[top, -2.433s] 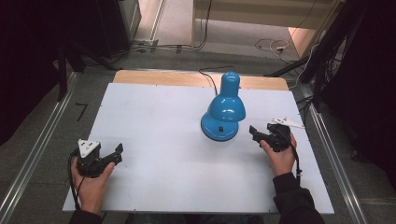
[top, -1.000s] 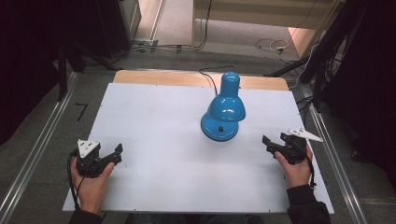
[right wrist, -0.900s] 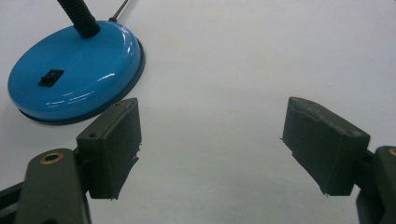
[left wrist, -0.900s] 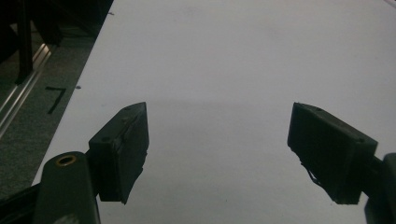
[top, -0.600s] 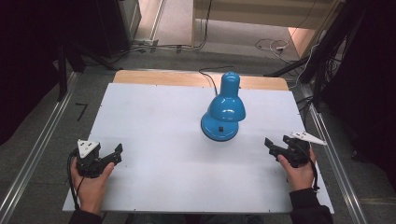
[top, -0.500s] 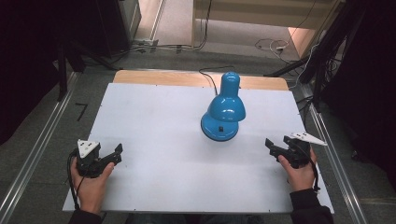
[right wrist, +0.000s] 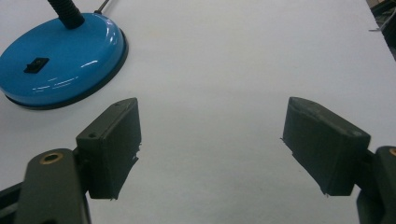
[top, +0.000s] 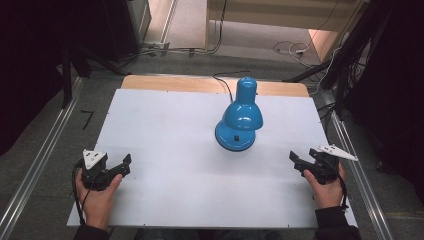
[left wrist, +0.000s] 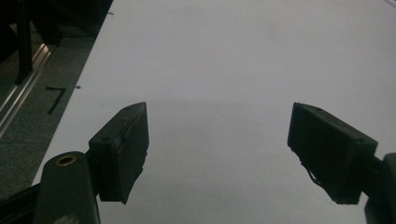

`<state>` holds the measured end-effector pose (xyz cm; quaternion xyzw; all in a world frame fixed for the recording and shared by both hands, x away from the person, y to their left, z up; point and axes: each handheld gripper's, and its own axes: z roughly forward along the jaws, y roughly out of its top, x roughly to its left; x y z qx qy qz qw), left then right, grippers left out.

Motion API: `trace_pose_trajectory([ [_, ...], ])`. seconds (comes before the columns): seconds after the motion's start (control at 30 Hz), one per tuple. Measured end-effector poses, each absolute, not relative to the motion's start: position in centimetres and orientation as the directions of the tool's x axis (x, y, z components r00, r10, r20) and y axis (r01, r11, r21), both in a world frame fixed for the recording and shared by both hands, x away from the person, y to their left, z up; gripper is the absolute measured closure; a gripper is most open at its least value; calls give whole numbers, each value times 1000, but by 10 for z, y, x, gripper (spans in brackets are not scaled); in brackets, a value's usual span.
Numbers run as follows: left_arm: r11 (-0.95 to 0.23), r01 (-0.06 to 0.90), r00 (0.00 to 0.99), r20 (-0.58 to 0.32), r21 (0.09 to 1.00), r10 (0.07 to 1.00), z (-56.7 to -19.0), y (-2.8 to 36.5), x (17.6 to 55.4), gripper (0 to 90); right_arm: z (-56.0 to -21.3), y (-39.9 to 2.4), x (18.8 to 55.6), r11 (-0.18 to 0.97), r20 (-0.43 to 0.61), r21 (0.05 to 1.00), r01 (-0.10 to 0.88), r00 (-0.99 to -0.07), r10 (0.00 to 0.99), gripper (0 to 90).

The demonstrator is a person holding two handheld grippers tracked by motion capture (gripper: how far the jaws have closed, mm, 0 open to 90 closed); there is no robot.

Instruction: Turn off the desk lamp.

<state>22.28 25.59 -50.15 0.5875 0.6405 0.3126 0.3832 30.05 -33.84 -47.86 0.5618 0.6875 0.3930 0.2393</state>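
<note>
White laminate covers the tabletop (top: 165,125), the biggest thing I have in front of me, with a strip of bare wood along its far edge. Grey floor surrounds it, and metal rails (top: 30,175) run down both sides.

Next in size is the blue desk lamp (top: 240,120), standing upright on the far right half of the board. Its round base (right wrist: 60,51) sits flat on the surface, with a small black switch (right wrist: 35,64) on top. The shade leans over the base, and its black cord (top: 222,82) trails off over the far edge.

My right gripper (top: 302,165) sits near the right edge of the tabletop, on the near side of the lamp and well apart from it. In the right gripper view its fingers (right wrist: 112,140) stand wide apart with nothing between them, and the lamp base lies ahead and to their left, untouched.

My left gripper (top: 124,165) rests at the near left corner, far from the lamp. In the left gripper view its fingers (left wrist: 122,149) are likewise spread wide over bare white surface, holding nothing. A small black mark (left wrist: 56,99) shows on the floor off to their left.
</note>
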Motion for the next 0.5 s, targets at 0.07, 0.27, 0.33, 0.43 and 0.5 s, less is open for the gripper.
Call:
trace_pose_trajectory([
  [0.07, 113, 514, -15, -123, 850, 992, -502, 256, 223, 218, -479, -340, 299, 58, 112, 808, 586, -250, 962, 180],
  [0.27, 114, 514, -15, -123, 850, 992, -502, 256, 223, 217, -481, -348, 293, 48, 112, 806, 590, -233, 966, 180],
  [0.33, 112, 514, -15, -122, 850, 992, -502, 256, 222, 218, -483, -352, 291, 41, 115, 803, 595, -222, 968, 178],
  [0.43, 113, 515, -15, -123, 850, 992, -501, 255, 222, 217, -490, -357, 291, 47, 92, 790, 612, -193, 977, 167],
  [0.5, 110, 515, -12, -121, 850, 993, -501, 255, 222, 217, -498, -363, 295, 59, 65, 770, 635, -171, 983, 160],
])
